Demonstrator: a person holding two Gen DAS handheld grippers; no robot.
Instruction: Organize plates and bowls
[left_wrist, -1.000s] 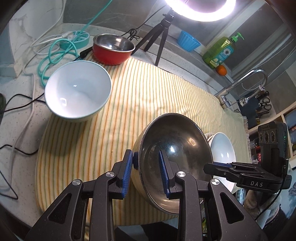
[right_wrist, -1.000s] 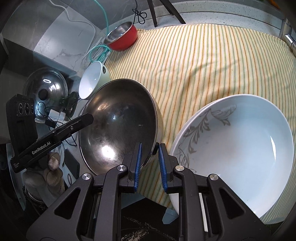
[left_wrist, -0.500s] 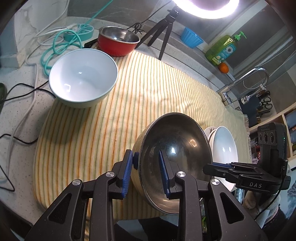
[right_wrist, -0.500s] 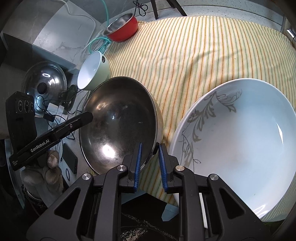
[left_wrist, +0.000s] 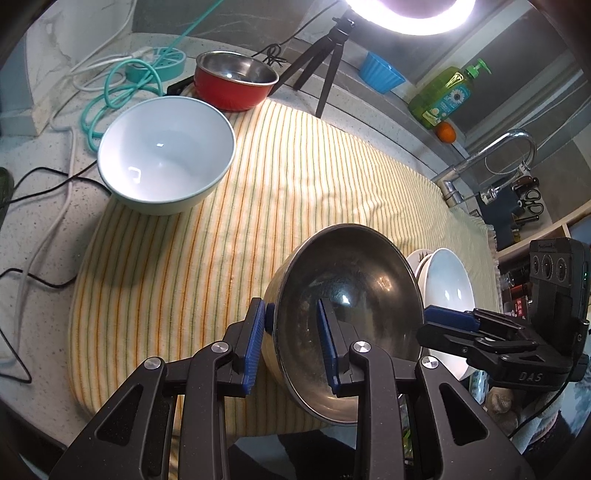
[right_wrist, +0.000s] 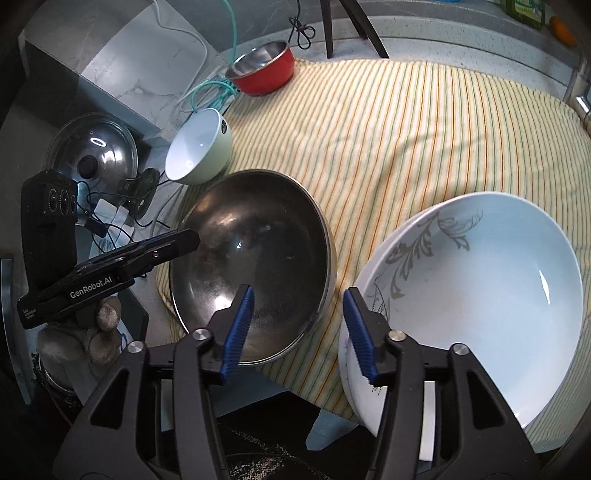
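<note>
The right gripper (right_wrist: 297, 328) has just been opening, and nothing sits between its blue pads now; the rim of the steel bowl (right_wrist: 255, 269) lies under the gap. The left gripper (left_wrist: 291, 345) is clamped on the near rim of that same steel bowl (left_wrist: 347, 314), one pad inside and one outside. The bowl sits tilted at the near edge of the striped cloth (left_wrist: 258, 192) on the surface. With only one grip on a smooth rim, it could slip, twist, or drop off the edge. Just beside it are the white flowered bowls (right_wrist: 476, 291), stacked one in the other, and a swing could knock them. Farther back stands a pale green bowl (left_wrist: 166, 155), and beyond it a red bowl (left_wrist: 236, 83). Cords (left_wrist: 122, 88) lie near those, so a low reach could catch them.
</note>
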